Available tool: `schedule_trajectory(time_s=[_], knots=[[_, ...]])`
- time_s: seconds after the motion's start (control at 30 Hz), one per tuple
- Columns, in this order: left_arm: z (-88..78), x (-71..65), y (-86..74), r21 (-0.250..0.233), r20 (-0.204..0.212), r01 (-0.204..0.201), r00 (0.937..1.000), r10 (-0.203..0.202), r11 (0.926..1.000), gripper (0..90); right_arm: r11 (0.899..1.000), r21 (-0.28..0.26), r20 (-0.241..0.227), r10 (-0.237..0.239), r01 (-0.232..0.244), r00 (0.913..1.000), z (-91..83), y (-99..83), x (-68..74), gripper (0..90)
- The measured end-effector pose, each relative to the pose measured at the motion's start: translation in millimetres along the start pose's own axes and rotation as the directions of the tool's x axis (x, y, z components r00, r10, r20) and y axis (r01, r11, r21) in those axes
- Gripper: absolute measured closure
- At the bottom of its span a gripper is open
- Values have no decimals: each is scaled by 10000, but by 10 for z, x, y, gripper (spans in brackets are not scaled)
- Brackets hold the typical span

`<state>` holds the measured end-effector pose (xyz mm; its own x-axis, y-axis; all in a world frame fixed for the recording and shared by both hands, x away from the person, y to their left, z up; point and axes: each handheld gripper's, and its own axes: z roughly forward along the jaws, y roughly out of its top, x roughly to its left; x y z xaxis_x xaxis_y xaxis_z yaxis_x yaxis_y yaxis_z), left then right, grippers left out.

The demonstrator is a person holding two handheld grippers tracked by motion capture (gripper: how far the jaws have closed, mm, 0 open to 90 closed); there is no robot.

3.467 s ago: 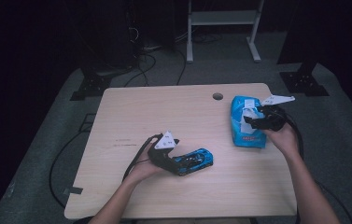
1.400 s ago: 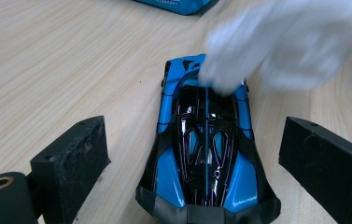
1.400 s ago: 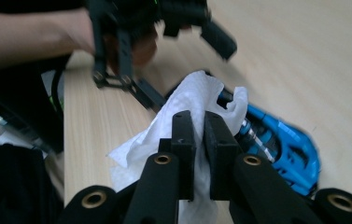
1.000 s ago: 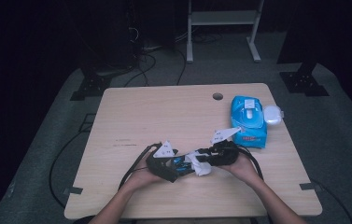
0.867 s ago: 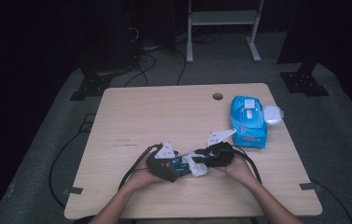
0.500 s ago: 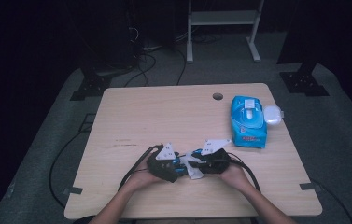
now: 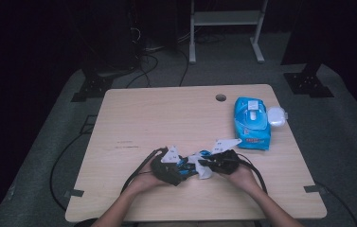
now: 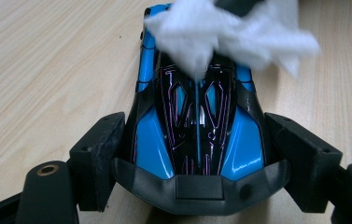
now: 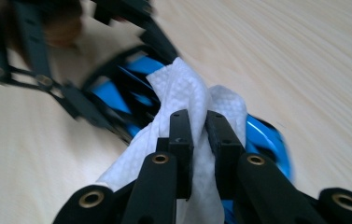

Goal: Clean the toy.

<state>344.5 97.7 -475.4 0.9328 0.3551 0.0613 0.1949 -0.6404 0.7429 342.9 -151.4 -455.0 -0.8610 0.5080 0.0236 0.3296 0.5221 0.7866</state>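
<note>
- Down at the near edge of the bench, both hands meeting over a blue toy car.
- Left gripper clamped on that car: one black pad pressing each flank, seen close in the left gripper view, car sitting squarely between the jaws.
- Glossy blue bodywork, black centre panel with thin purple lines, nose or tail end tucked against the gripper's base; cannot tell which.
- Car flat on the pale wood, lengthwise away from the left gripper's camera.
- Right gripper coming in from the right, jaws pinched nearly together on a white wipe.
- Right jaws just been closing, wipe caught between them, bunched and crumpled above and below the tips.
- Wipe draped on the far end of the car in the left gripper view, covering the top of the roof and spilling to the right.
- In the right gripper view, car peeking out blue behind the cloth, left gripper's black linkage blurred at upper left.
- Over on the right side of the bench, well apart from the hands: blue pack of wipes lying flat, white flap on its top face.
- Just beside the pack, on its right, a small white lid or case, touching or nearly so; cannot tell.
- Round cable hole near the far edge.
- Black cables trailing from both grippers back toward the forearms.
</note>
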Motion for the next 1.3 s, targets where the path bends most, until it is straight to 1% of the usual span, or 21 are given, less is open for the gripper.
schedule_trajectory(time_s=[0.1, 0.13, 0.17, 0.2, 0.27, 0.33, 0.37, 0.43, 0.47, 0.53, 0.57, 0.7, 0.73, 0.8, 0.9, 0.93, 1.03, 1.1, 1.2, 1.27, 1.3], knots=[[25, -3, 16, -52, -25, -67, 10000, 67, 10000, 235, 9990, 299, 774, 295, -319, 9966, -86, -107, -157, 817], [37, -3, 21, -112, -23, -57, 10000, 57, 9999, 235, 9978, 379, 852, 513, -547, 9950, -104, -136, -215, 817], [44, 2, 29, -88, -14, -102, 9999, 102, 9999, 235, 9954, 347, 729, 866, -893, 9936, -122, -159, -265, 817], [53, 3, 35, -103, -3, -116, 9999, 116, 9999, 235, 9943, 260, 660, 1013, -1032, 9927, -126, -174, -291, 818], [66, 18, 55, -36, 51, -157, 9999, 157, 9999, 236, 9949, 261, 647, 959, -978, 9933, -126, -162, -269, 819], [86, 28, 69, -46, 60, -133, 9999, 133, 9999, 235, 9947, -23, 46, 1025, -1025, 9947, -98, -123, -200, 820], [92, 35, 76, 0, 16, -131, 9999, 131, 9999, 232, 9960, -21, -51, 895, -895, 9960, -74, -95, -142, 819], [91, 62, 71, 5, 1, -51, 10000, 51, 10000, 223, 9982, -34, -9, 591, -591, 9983, -42, -56, -75, 819], [88, 70, 66, -1, 21, -53, 10000, 53, 10000, 222, 9980, -49, -107, 624, -624, 9980, -40, -55, -86, 819], [91, 62, 68, -38, -9, -65, 10000, 65, 10000, 223, 9959, -33, -225, 906, -907, 9956, -49, -81, -141, 820], [92, 58, 74, -27, 1, -89, 10000, 89, 10000, 226, 9957, -13, -133, 921, -922, 9957, -57, -93, -161, 819], [56, 55, 65, 53, -19, -26, 10000, 26, 10000, 224, 9940, 221, 607, 1057, -1072, 9925, -126, -170, -282, 820], [35, 55, 56, -4, -92, -5, 10000, 5, 10000, 214, 9928, 211, 617, 1161, -1176, 9913, -134, -184, -295, 820], [13, 64, 43, 26, -27, 162, 9999, -161, 9999, 208, 9914, 157, 590, 1291, -1302, 9899, -149, -204, -320, 820], [7, 82, 16, 192, 156, 277, 9995, -280, 9994, 217, 9922, 200, 625, 1215, -1229, 9906, -146, -196, -313, 820], [7, 76, 10, 250, 58, 124, 9999, -126, 9996, 231, 9921, 216, 656, 1221, -1238, 9903, -146, -193, -305, 820], [13, 72, 18, 264, 30, 63, 10000, -64, 9996, 235, 9930, 238, 720, 1134, -1154, 9909, -146, -181, -279, 821], [29, 70, 21, 167, 33, 144, 9999, -144, 9998, 236, 9927, 65, 434, 1201, -1205, 9918, -136, -163, -248, 820], [43, 77, 32, 215, -19, 38, 10000, -37, 9998, 235, 9927, -187, -290, 1186, -1192, 9925, -68, -98, -127, 819], [36, 86, 23, 202, 15, 32, 10000, -33, 9998, 234, 9952, -209, -358, 951, -959, 9948, -48, -68, -71, 819], [34, 85, 20, 185, 31, 61, 10000, -61, 9998, 235, 9950, -241, -465, 960, -972, 9943, -49, -69, -81, 819]])
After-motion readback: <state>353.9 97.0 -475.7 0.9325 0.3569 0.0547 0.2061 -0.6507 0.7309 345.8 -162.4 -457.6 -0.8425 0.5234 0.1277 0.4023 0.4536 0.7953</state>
